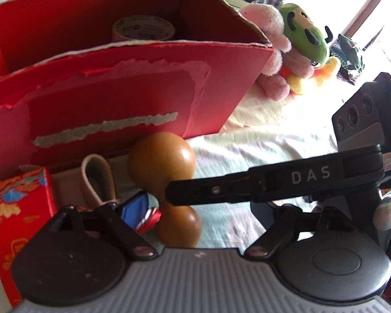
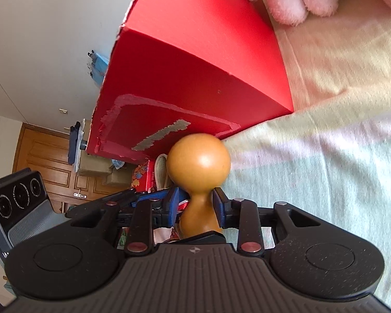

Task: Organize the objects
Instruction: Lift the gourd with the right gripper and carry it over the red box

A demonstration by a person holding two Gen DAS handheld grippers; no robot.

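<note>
**Q:** How much room did you have around that gourd?

**A:** Not a lot on my end. The wooden gourd (image 2: 198,167) sat right up against the front wall of the red cardboard box (image 2: 195,60), with a small red patterned box (image 1: 18,224) and a tan loop strap (image 1: 96,180) crowding its left. To the right the bed sheet (image 2: 312,182) was open and soft-looking, with pale stripes.

**Q:** Which way was it lying?

**A:** Its long axis ran along my right tool (image 2: 196,208), big bulb pointing away toward the box, small bulb back near the tool body. It looked smooth and glossy, hourglass shaped. The right tool's blue pads (image 2: 173,203) were clamped on the narrow waist.

**Q:** And the left tool?

**A:** The left tool (image 1: 143,208) was beside the gourd; I couldn't tell if it was open. The box's rim was torn and ragged, with a tape roll (image 1: 143,28) inside.
</note>
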